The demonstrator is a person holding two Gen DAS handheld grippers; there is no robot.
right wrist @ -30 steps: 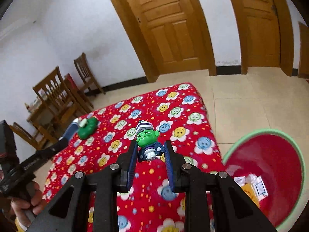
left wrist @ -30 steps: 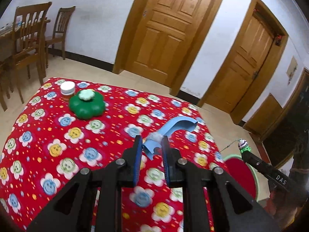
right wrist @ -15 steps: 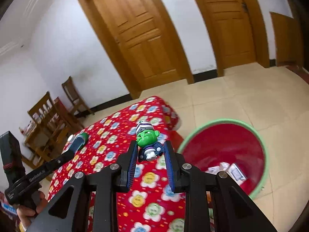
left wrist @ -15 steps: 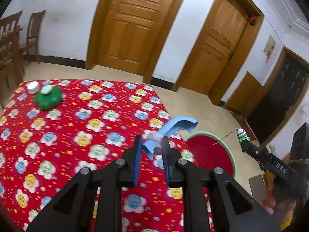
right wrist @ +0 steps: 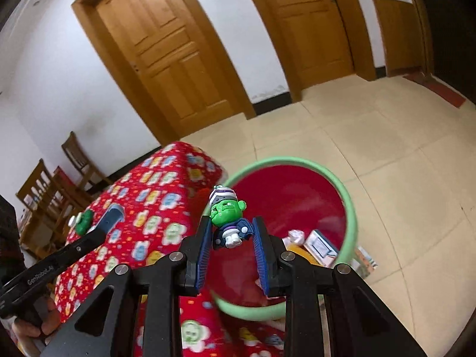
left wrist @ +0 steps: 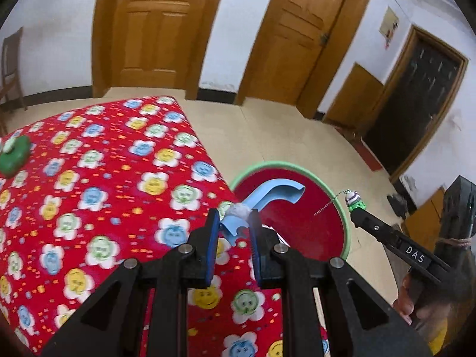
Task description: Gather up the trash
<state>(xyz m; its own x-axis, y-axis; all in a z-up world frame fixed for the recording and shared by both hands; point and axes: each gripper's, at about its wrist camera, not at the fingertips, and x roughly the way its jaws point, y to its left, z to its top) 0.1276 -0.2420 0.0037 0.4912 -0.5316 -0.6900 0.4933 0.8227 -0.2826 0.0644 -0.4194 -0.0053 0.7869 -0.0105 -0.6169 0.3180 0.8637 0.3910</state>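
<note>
Item, left gripper [left wrist: 233,229]: its fingers are pinching a curved blue plastic piece [left wrist: 269,196] with a wad of white paper [left wrist: 238,209] at the root, and it is hanging over the edge where the flowered red tabletop [left wrist: 98,178] meets the red basin [left wrist: 300,232] with a green rim, standing on the floor. Item, right gripper [right wrist: 230,238]: its fingers are gripping a green-faced toy figure [right wrist: 226,217] by the body, with its bead chain dangling, poised above the near part of the same basin, which is already holding cartons [right wrist: 319,245] and wrappers. Step in hand, as judged: dropping both pieces in. Good practice is bringing each gripper fully inside the rim before spreading the fingers, keeping the two apart, and watching that the long blue piece is not catching on the rim or tabletop edge. A green flower-shaped object [left wrist: 13,156] is lying uncollected on the far tabletop.
</note>
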